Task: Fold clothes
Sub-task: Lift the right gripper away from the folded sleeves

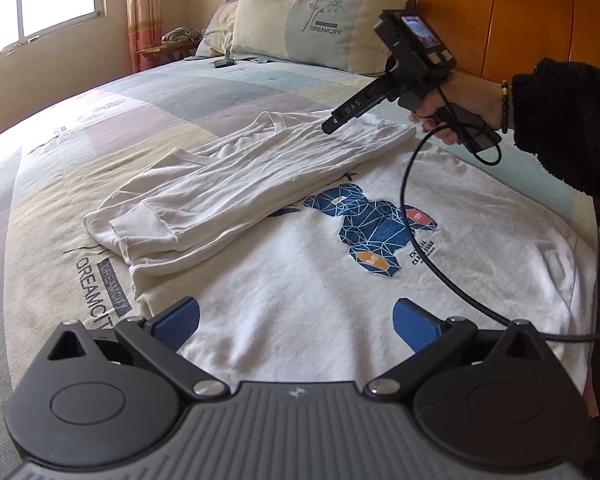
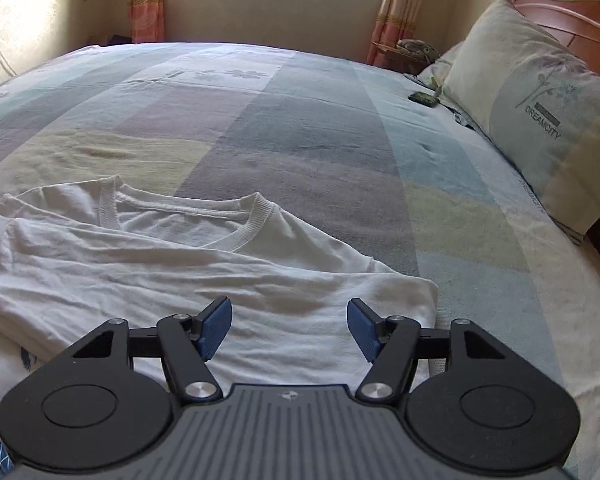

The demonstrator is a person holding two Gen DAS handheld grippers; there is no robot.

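Shirt [image 2: 204,280] beneath spread right gripper [image 2: 289,327] fingers [image 2: 217,326]

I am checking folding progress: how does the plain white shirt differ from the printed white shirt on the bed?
The plain white shirt is folded into a long narrow bundle; the printed white shirt lies spread flat. The plain one has no visible print; the printed one shows a blue geometric bear. The plain one lies on top of the printed one's edge. Both are white, on the bed.

Both wrist views low, sharing shirt [image 1: 236,184]
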